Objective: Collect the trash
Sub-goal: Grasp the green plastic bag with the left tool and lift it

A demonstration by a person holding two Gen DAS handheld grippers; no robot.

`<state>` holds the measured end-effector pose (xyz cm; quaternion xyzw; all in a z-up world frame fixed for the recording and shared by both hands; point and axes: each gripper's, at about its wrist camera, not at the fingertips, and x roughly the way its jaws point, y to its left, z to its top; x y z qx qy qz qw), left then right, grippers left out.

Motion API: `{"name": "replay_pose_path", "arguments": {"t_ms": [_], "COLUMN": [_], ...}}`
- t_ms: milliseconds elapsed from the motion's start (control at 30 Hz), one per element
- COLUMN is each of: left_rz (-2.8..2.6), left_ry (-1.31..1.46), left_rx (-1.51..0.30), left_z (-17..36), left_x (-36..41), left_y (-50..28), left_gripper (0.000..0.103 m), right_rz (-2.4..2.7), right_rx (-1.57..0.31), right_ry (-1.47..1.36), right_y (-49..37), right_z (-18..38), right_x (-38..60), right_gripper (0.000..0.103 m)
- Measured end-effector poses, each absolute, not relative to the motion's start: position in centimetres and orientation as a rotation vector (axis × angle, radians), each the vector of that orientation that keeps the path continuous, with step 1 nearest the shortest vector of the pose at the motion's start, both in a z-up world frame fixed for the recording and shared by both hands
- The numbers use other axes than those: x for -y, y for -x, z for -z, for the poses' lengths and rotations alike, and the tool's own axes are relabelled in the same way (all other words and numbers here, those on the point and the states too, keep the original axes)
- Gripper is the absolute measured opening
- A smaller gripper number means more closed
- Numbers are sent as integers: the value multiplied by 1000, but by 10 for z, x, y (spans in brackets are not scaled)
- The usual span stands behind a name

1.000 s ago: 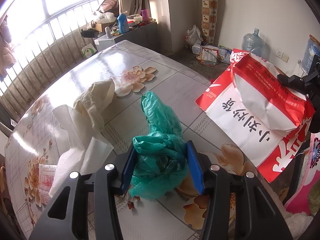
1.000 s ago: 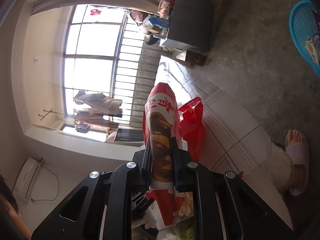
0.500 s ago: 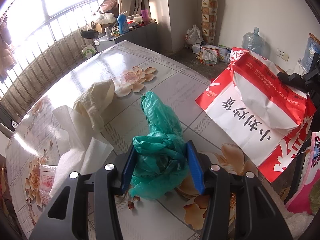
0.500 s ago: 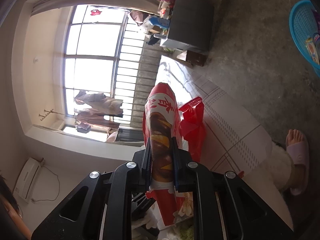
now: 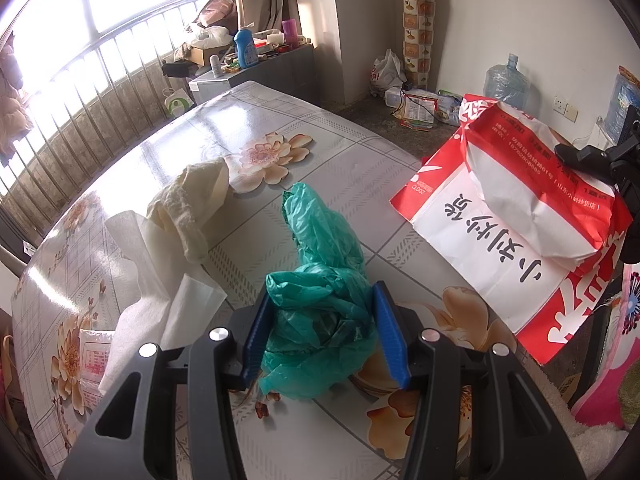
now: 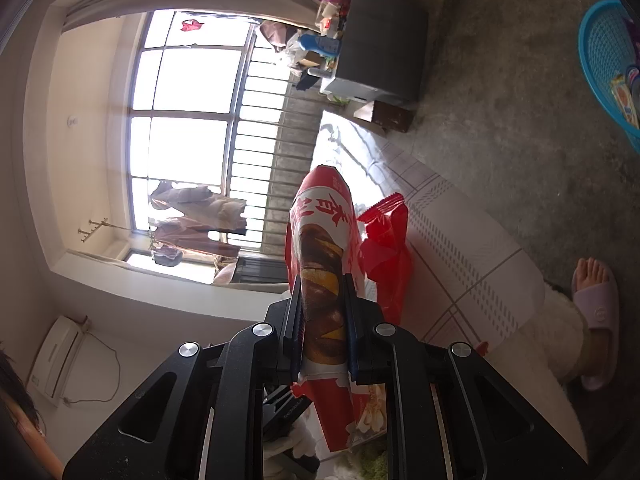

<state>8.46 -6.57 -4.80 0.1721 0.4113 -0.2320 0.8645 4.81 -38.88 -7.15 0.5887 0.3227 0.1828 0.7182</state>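
A crumpled green plastic bag [image 5: 320,292] lies on the floral table [image 5: 224,128]. My left gripper [image 5: 324,332] has its blue pads on both sides of the bag's near end, closed on it. A large red and white paper bag [image 5: 520,216] stands open at the table's right edge. My right gripper [image 6: 324,328] is shut on that bag's rim [image 6: 320,248] and appears as a black shape [image 5: 600,160] in the left wrist view. A cream cloth [image 5: 192,200] and white tissue paper [image 5: 156,280] lie left of the green bag.
A small printed packet [image 5: 94,356] lies at the table's left edge. A red plastic wrapper [image 6: 386,256] hangs beside the paper bag. A person's slippered foot [image 6: 592,312] stands on the floor. A blue basket [image 6: 612,64] and water jugs [image 5: 506,84] stand by the walls.
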Motion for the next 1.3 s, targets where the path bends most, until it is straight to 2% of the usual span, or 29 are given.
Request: {"name": "replay_pose_path", "arguments": {"t_ms": [533,1300], "left_rz": [488,437], "left_ry": [-361,-436], "left_rx": [-853,-743], "left_z": [44,20], "left_x": [66,70], "left_y": [-86,-73], "left_gripper": [48,48], "right_rz": [-406,-423], "right_rx": [-712,-687], "right_ry": [-1307,-1319], "right_y": [-48,-41], "right_z": [72,63], "right_x": [391,389], "right_gripper": [15,15]}}
